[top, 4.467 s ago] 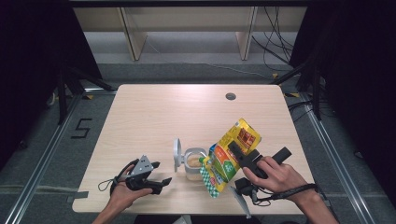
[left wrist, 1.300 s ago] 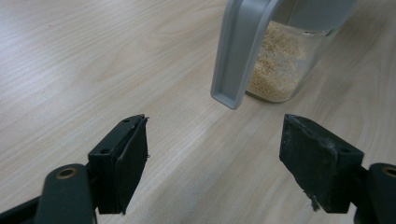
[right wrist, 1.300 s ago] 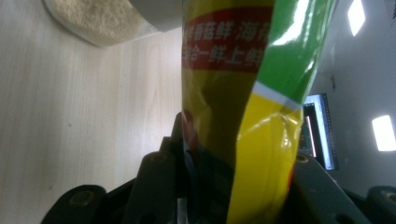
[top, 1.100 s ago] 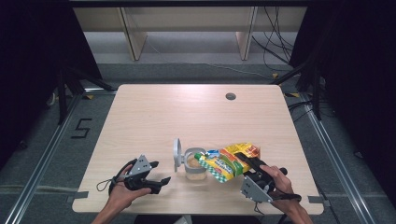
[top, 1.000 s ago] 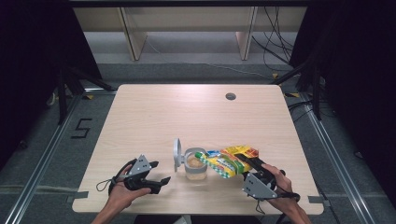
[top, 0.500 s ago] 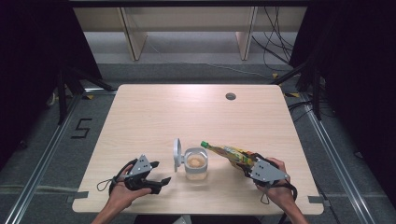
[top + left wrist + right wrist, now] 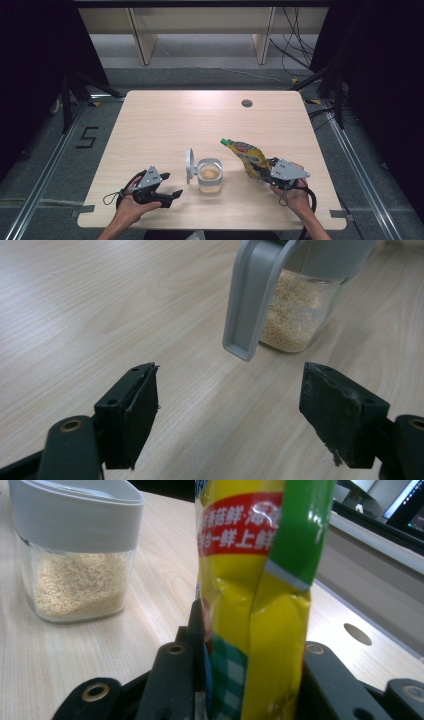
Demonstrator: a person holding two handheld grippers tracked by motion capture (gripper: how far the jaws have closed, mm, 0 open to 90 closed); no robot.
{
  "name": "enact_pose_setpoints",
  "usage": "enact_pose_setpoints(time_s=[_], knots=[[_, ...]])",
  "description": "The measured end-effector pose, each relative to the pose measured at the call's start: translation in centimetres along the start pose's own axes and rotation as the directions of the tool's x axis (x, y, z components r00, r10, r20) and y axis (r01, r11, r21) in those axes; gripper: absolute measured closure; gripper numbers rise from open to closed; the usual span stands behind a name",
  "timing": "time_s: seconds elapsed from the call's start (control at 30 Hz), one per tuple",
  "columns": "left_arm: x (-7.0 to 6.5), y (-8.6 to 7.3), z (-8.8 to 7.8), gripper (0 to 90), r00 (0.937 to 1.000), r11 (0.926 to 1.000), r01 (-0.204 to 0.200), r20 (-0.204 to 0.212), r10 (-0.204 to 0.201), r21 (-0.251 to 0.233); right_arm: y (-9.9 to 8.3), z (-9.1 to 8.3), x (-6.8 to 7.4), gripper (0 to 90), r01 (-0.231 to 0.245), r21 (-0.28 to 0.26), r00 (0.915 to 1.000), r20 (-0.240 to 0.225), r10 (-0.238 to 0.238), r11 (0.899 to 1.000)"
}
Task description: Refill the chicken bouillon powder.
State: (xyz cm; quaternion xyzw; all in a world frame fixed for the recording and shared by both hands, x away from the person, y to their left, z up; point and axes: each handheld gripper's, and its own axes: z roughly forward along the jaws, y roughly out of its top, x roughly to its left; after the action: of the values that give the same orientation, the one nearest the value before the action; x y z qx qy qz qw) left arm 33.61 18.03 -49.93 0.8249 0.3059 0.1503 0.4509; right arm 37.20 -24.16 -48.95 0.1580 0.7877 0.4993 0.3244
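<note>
- Yellow pouch [image 7: 250,157] stands tilted near the desk's [image 7: 200,115] front right corner, clamped in the right gripper [image 7: 272,172].
- Left gripper [image 7: 167,192], jaws apart, rests near the front edge, beside the open jar [image 7: 209,175].

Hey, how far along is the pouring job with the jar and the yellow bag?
Done, it seems: the jar stands open, its lid flipped up, with pale granules inside. In hand: the right tongs grip the yellow bag, which stands upright on the table right of the jar, no longer tipped over it as seconds ago. Likely left: releasing the bag and shutting the lid; the open left tongs wait beside it.
</note>
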Motion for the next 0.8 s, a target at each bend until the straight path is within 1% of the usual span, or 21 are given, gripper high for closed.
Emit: enact_pose_setpoints(time_s=[0.03, 0.07, 0.1, 0.13, 0.17, 0.2, 0.23, 0.27, 0.37, 0.4, 0.43, 0.47, 0.5, 0.53, 0.57, 0.6, 0.67, 0.7, 0.73, 0.77, 0.8], knots=[[-0.2, 0.0, 0.0, 23.2, 0.9995, 0.9995, 0.030, 0.009, -0.030, 0.000, 0.0, 0.0, -0.1, 72.1, -0.010, 0.004, 1.0000, -0.002, 0.010, 1.000], [0.0, 0.1, -0.1, 23.2, 1.0000, 1.0000, -0.004, 0.007, 0.004, 0.000, 0.0, 0.0, 0.0, 72.1, -0.025, 0.008, 0.9997, -0.002, 0.025, 1.000], [0.0, 0.1, -0.1, 23.2, 1.0000, 1.0000, -0.004, 0.007, 0.004, 0.000, 0.0, 0.0, 0.0, 72.1, -0.025, 0.008, 0.9997, -0.002, 0.025, 1.000], [-0.1, 0.0, 0.0, 23.2, 0.9998, 0.9998, 0.019, 0.004, -0.019, 0.000, 0.1, -0.1, -0.1, 72.0, -0.023, 0.018, 0.9997, -0.004, 0.023, 1.000], [-0.1, 0.0, 0.0, 23.2, 0.9998, 0.9998, 0.020, -0.002, -0.020, -0.004, 0.0, -0.1, -0.1, 72.0, -0.035, 0.017, 0.9994, 0.001, 0.035, 0.999], [0.0, 0.0, 0.1, 23.2, 1.0000, 0.9999, 0.009, 0.003, -0.009, -0.005, 0.0, -0.3, -0.1, 71.8, -0.042, 0.025, 0.9991, -0.001, 0.042, 0.999], [0.0, 0.0, 0.1, 23.2, 0.9999, 0.9999, 0.011, 0.007, -0.011, -0.004, 0.0, -0.3, -0.2, 71.7, -0.046, 0.020, 0.9989, 0.006, 0.046, 0.999], [0.1, 0.0, 0.0, 23.2, 0.9999, 0.9999, -0.011, -0.001, 0.011, 0.013, -0.1, -0.6, -0.1, 71.3, -0.071, 0.030, 0.9973, 0.017, 0.071, 0.997], [-0.1, 0.1, 0.0, 23.3, 1.0000, 1.0000, 0.003, 0.002, -0.003, -0.004, -0.2, -0.9, -0.2, 71.2, -0.088, 0.041, 0.9960, 0.016, 0.088, 0.995], [-0.1, 0.0, 0.0, 23.3, 0.9998, 0.9998, 0.018, 0.008, -0.018, -0.004, -0.3, -1.0, -0.2, 71.2, -0.092, 0.039, 0.9956, 0.023, 0.091, 0.995], [-0.2, 0.0, 0.0, 23.2, 0.9997, 0.9997, 0.025, 0.005, -0.025, -0.004, -0.4, -1.1, -0.1, 71.2, -0.123, 0.035, 0.9920, 0.032, 0.122, 0.992], [0.1, 0.1, -0.1, 23.2, 0.9999, 0.9999, -0.014, 0.001, 0.014, 0.006, -0.4, -1.4, -0.3, 70.9, -0.117, 0.057, 0.9930, 0.028, 0.115, 0.992], [-0.1, 0.1, -0.1, 23.2, 1.0000, 0.9999, 0.007, 0.000, -0.007, -0.010, -0.4, -1.4, -0.3, 70.9, -0.117, 0.057, 0.9930, 0.028, 0.115, 0.992], [-0.1, 0.1, -0.1, 23.3, 0.9997, 0.9996, 0.025, -0.003, -0.025, -0.013, -0.5, -1.5, -0.2, 70.9, -0.142, 0.061, 0.9895, 0.033, 0.141, 0.988], [-0.2, 0.0, -0.1, 23.2, 0.9991, 0.9990, 0.042, 0.002, -0.042, -0.011, -0.6, -1.6, -0.2, 70.7, -0.145, 0.061, 0.9890, 0.041, 0.142, 0.988], [-0.1, 0.1, -0.2, 23.3, 0.9993, 0.9993, 0.037, 0.006, -0.036, -0.007, -0.7, -1.6, -0.2, 70.5, -0.149, 0.067, 0.9884, 0.040, 0.146, 0.987], [0.1, 0.1, -0.1, 23.2, 1.0000, 0.9999, 0.007, -0.006, -0.007, -0.010, -0.8, -1.8, -0.1, 70.3, -0.171, 0.069, 0.9847, 0.048, 0.168, 0.983], [0.1, 0.1, -0.1, 23.3, 1.0000, 0.9999, 0.009, -0.003, -0.009, -0.008, -0.8, -1.8, -0.1, 70.2, -0.175, 0.062, 0.9833, 0.061, 0.172, 0.983], [0.0, 0.1, -0.1, 23.2, 0.9999, 0.9999, 0.014, -0.004, -0.014, -0.008, -0.8, -2.0, 0.0, 69.7, -0.189, 0.078, 0.9811, 0.056, 0.185, 0.979], [0.0, 0.1, -0.1, 23.2, 0.9999, 0.9999, 0.014, -0.004, -0.014, -0.008, -0.8, -2.1, 0.0, 69.5, -0.183, 0.075, 0.9822, 0.058, 0.179, 0.980], [-0.2, 0.0, -0.1, 23.2, 0.9992, 0.9992, 0.038, -0.007, -0.038, -0.007, -0.8, -2.1, 0.0, 69.5, -0.183, 0.075, 0.9822, 0.058, 0.179, 0.980]])
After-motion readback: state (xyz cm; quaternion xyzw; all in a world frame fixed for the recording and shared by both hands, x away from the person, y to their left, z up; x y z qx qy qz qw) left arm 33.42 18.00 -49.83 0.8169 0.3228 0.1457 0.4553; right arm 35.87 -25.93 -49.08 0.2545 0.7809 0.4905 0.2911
